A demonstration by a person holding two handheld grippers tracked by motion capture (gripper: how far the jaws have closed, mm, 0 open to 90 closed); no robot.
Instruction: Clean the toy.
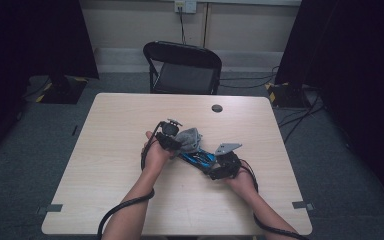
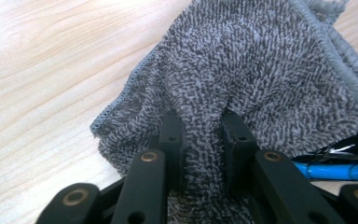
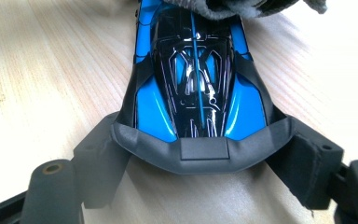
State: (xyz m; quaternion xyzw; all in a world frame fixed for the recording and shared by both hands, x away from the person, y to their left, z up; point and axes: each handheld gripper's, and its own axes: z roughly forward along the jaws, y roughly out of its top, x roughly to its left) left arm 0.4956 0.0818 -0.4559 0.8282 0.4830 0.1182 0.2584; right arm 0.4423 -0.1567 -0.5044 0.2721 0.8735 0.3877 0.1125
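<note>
One grey microfibre cloth (image 2: 256,79) and one blue-and-black toy car (image 3: 193,84) lay on the single worktop (image 1: 110,165); one black folding chair (image 1: 182,67) stood beyond its far edge.

The worktop (image 1: 130,120) is pale wood-grain laminate with rounded corners. A blue and black toy car (image 1: 200,159) lies on it near the middle. A grey terry cloth (image 1: 189,140) is draped over the car's far end. A small dark round disc (image 1: 217,108) sits beyond the car, near the far edge.
</note>
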